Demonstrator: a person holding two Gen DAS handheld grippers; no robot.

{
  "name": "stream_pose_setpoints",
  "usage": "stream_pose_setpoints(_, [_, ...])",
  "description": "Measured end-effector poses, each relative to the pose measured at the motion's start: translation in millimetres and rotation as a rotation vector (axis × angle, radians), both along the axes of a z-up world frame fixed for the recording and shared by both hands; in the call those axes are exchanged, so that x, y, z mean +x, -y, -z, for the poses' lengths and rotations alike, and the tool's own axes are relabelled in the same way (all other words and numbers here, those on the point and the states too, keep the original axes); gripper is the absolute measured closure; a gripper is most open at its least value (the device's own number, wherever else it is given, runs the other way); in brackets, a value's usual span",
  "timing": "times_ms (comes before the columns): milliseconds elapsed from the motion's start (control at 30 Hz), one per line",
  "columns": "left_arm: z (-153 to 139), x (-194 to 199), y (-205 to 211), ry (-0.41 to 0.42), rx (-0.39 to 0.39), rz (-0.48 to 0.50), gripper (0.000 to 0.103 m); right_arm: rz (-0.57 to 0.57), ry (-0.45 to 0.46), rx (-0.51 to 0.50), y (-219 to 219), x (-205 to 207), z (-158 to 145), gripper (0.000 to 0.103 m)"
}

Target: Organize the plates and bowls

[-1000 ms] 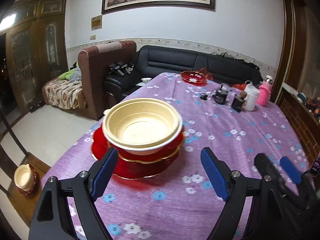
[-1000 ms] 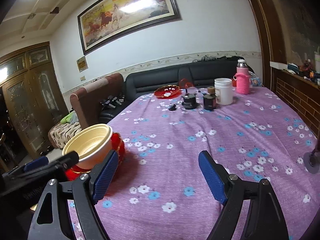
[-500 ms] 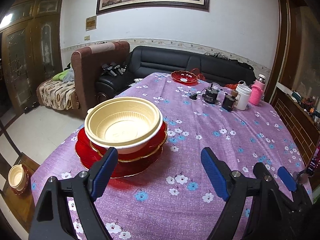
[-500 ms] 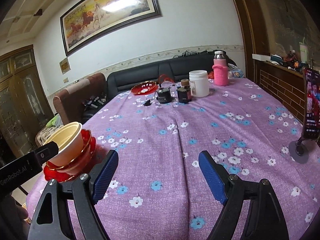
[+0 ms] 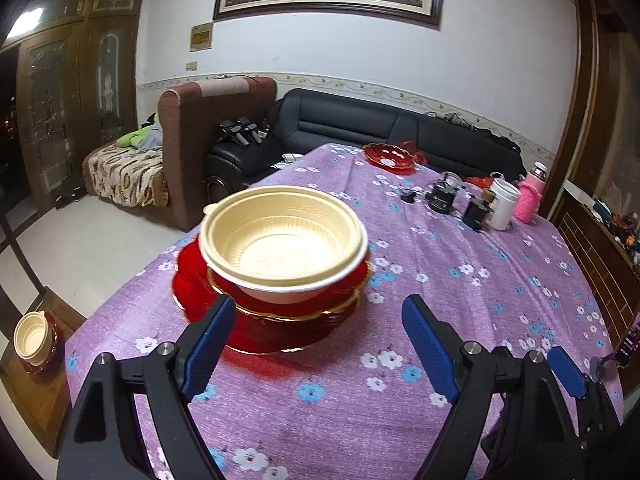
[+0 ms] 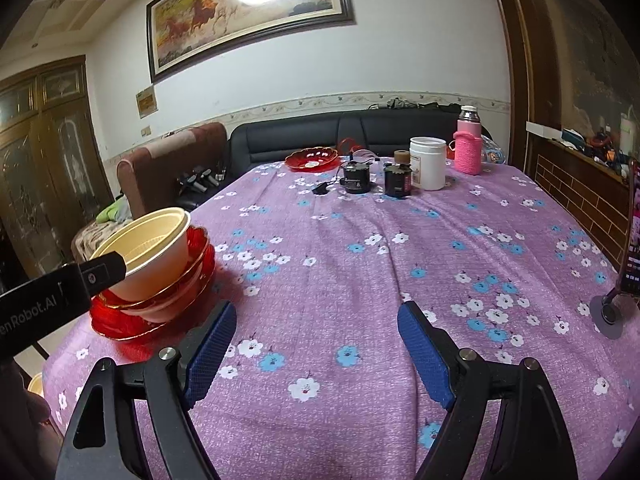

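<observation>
With both grippers' jaws spread and empty, bring your left gripper (image 5: 318,334) squarely onto the bowl (image 5: 283,242) atop the red plates (image 5: 276,320), pinching its near rim gently.

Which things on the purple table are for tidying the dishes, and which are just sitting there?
For the job: cream bowl, stacked red plates, far red dish.

Just sitting there: white jar, pink bottle, two black gadgets, phone stand.

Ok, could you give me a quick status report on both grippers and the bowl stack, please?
Left gripper open, empty, just short of stack. Right gripper open, empty, over bare cloth. Cream bowl sits on red plates, near table edge. Nothing between left gripper and stack.
</observation>
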State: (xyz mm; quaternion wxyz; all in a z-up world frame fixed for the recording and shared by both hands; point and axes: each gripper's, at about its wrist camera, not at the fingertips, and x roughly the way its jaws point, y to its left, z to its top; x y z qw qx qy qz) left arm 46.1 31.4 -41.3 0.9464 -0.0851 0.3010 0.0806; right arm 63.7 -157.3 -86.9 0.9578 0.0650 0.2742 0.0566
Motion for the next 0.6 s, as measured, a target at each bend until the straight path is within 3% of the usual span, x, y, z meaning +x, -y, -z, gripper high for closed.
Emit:
stream_pose_setpoints(267, [7, -5, -24, -0.002, 0.024, -0.085, 0.018, -0.063, 0.014, -0.009, -28, -1, 0, 0.015])
stream_pose_setpoints(600, [17, -5, -45, -0.036, -0.007, -0.107, 0.018, -0.089, 0.022, -0.076, -52, -6, 1, 0.015])
